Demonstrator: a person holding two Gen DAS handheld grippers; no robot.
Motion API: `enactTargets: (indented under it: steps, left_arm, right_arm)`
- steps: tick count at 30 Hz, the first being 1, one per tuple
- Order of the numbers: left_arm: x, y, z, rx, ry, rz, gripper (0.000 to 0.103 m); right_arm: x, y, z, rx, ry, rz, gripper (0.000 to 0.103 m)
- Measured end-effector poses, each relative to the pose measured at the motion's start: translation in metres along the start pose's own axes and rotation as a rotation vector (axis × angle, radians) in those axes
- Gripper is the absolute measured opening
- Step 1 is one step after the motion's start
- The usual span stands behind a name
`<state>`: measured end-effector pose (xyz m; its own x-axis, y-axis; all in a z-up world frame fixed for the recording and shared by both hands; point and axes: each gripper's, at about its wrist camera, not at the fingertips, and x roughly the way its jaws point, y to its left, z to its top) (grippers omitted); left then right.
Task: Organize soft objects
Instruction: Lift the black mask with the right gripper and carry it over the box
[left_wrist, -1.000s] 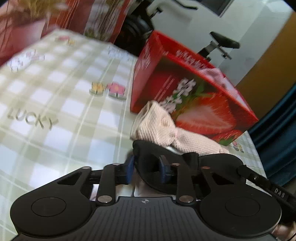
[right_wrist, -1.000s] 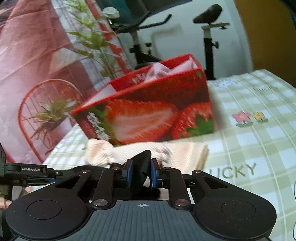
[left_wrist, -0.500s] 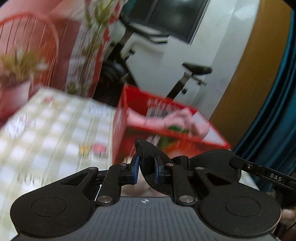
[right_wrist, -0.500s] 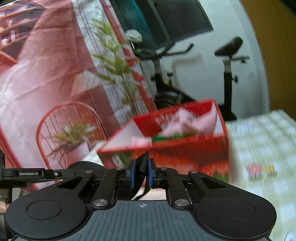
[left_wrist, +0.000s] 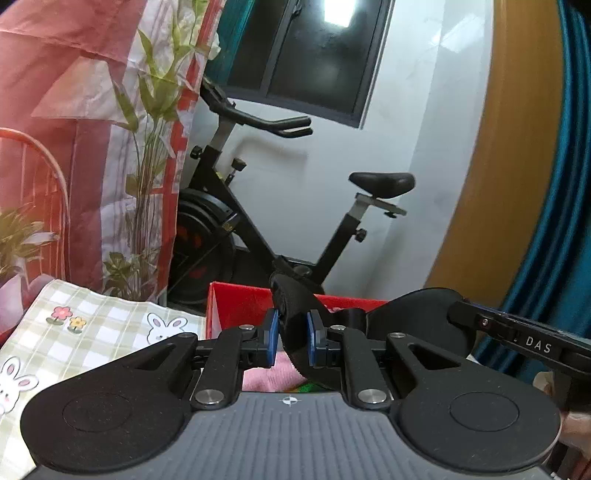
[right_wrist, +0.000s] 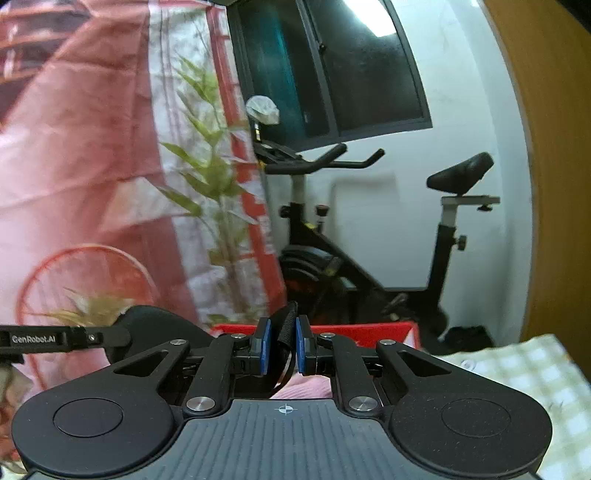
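Note:
A black soft fabric piece (left_wrist: 291, 299) is stretched between both tools. My left gripper (left_wrist: 291, 332) is shut on one end, blue pads pressing its sides. My right gripper (right_wrist: 283, 345) is shut on the other end (right_wrist: 286, 325), which stands edge-up between its pads. Both hang just above the near rim of the open red strawberry box (left_wrist: 236, 306) (right_wrist: 369, 330). A pink towel (left_wrist: 266, 376) (right_wrist: 306, 387) lies inside the box, mostly hidden behind the tool bodies.
The checked tablecloth (left_wrist: 92, 332) with bunny and flower prints (right_wrist: 535, 369) spreads on both sides of the box. Behind the table stand an exercise bike (left_wrist: 258, 221) (right_wrist: 369, 258), a red printed curtain (left_wrist: 55, 147) and a white wall.
Both grippers rose and tilted up with the black fabric held between them. The beige towel and the box's strawberry front dropped out of view; only the box's rim shows now.

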<state>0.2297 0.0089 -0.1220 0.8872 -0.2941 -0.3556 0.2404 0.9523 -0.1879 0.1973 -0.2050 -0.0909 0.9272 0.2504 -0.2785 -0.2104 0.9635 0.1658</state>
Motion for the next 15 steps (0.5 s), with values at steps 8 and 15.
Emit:
enactTargets:
  steps: [8, 15]
  left_arm:
    - [0.055, -0.003, 0.002, 0.056, 0.061, 0.052, 0.017]
    - [0.073, -0.003, -0.012, 0.145, 0.156, 0.052, 0.031]
  right_arm:
    - [0.058, -0.005, -0.012, -0.105, 0.064, -0.114, 0.014]
    - [0.078, -0.014, -0.034, -0.131, 0.152, -0.161, 0.023]
